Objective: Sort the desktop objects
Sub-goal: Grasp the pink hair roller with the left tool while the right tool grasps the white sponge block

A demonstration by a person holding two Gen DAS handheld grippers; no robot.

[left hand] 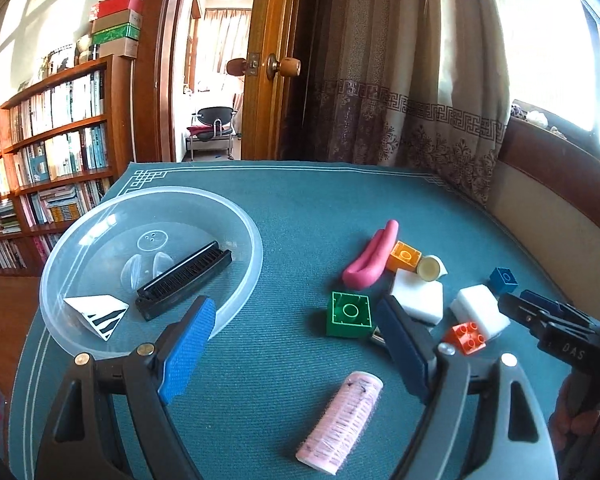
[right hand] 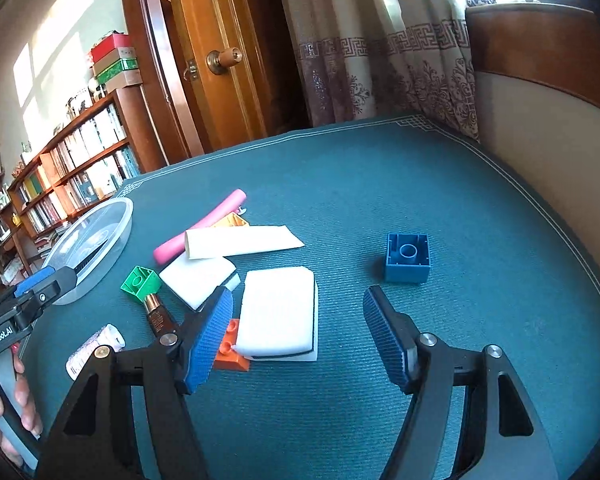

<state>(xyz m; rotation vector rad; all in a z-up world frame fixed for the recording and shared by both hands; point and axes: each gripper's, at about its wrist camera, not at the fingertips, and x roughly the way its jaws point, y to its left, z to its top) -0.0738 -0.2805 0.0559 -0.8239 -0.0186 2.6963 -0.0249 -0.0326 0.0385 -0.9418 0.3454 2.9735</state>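
Here both grippers gape wide and empty: the left gripper (left hand: 296, 344) frames the green brick (left hand: 349, 314) between its fingertips, while the right gripper (right hand: 300, 340) has a white sponge (right hand: 278, 314) between its fingers and the blue brick (right hand: 407, 258) just beyond its right one.

left gripper (left hand: 296, 344) wide open, empty, low over table | right gripper (right hand: 300, 336) wide open, empty, low | hand (right hand: 8, 412) gripping left handle

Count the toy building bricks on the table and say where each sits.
4. The green brick lies mid-table, the orange-yellow brick beside the pink roll, the red-orange brick against a white sponge, and the blue brick apart. More may hide under the clutter.
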